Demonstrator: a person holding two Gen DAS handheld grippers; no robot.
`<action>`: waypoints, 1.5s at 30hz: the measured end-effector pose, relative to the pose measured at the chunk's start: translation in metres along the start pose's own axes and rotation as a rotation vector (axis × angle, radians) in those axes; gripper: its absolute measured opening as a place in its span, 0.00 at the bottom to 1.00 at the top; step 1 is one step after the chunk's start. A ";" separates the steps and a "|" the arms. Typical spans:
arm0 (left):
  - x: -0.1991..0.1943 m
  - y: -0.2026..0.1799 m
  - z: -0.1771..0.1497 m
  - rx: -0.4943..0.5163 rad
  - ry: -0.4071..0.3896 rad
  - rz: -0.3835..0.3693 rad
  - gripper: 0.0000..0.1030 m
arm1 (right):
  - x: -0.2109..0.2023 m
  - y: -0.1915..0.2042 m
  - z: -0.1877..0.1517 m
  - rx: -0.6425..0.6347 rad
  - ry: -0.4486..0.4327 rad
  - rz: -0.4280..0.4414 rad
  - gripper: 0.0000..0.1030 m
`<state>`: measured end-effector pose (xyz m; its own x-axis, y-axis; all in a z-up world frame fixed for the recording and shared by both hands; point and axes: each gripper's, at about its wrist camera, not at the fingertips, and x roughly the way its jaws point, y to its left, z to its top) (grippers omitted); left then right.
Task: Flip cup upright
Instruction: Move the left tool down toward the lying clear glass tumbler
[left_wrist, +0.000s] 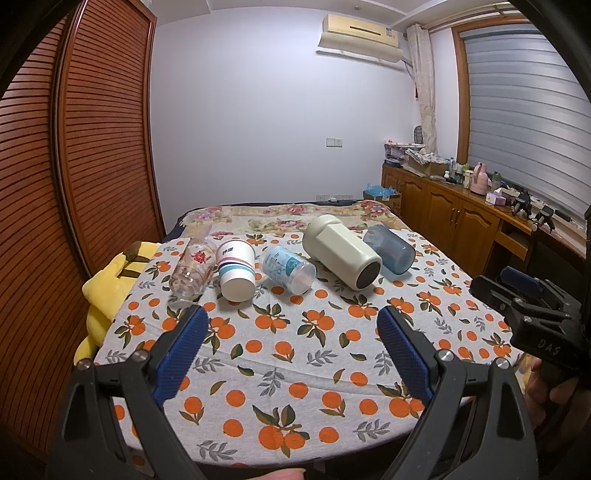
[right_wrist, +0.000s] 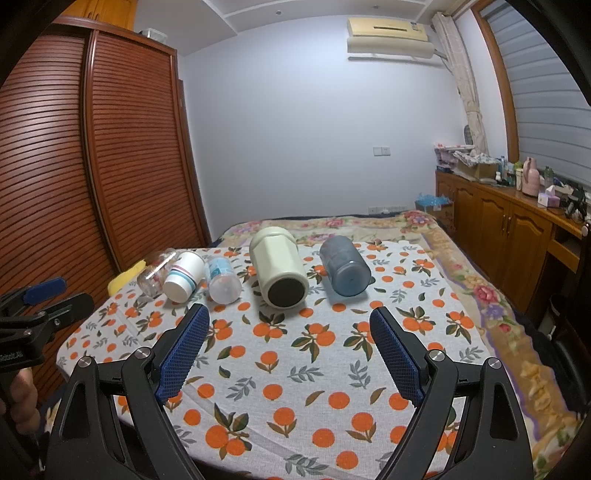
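Several cups lie on their sides in a row on the orange-print cloth (left_wrist: 295, 354): a clear glass with red flowers (left_wrist: 192, 271), a white paper cup with stripes (left_wrist: 236, 269), a clear cup with blue print (left_wrist: 288, 269), a cream flask (left_wrist: 341, 251) and a blue-grey cup (left_wrist: 389, 249). In the right wrist view they are the glass (right_wrist: 157, 273), paper cup (right_wrist: 183, 276), printed cup (right_wrist: 222, 280), flask (right_wrist: 279, 267) and blue-grey cup (right_wrist: 345, 266). My left gripper (left_wrist: 291, 325) is open and empty, in front of the row. My right gripper (right_wrist: 290, 325) is open and empty, in front of the flask.
A yellow plush toy (left_wrist: 107, 291) lies at the table's left edge. A slatted wooden wardrobe (left_wrist: 74, 166) stands on the left. A bed with a floral cover (right_wrist: 406, 225) is behind the table. A wooden cabinet (right_wrist: 517, 229) with clutter runs along the right wall.
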<state>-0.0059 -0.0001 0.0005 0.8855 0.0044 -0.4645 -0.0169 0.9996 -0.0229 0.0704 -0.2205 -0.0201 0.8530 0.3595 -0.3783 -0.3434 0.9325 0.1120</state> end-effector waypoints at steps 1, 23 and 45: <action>0.001 0.001 0.000 -0.003 0.003 -0.001 0.91 | 0.001 0.000 -0.001 -0.001 0.001 0.001 0.88; 0.064 0.065 0.000 -0.004 0.146 0.040 0.91 | 0.074 0.032 0.010 -0.080 0.098 0.116 0.88; 0.186 0.145 0.048 -0.004 0.376 -0.016 0.80 | 0.187 0.088 0.047 -0.132 0.245 0.229 0.84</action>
<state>0.1783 0.1467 -0.0469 0.6533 -0.0222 -0.7568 -0.0073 0.9993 -0.0356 0.2184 -0.0691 -0.0375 0.6343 0.5244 -0.5680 -0.5760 0.8107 0.1052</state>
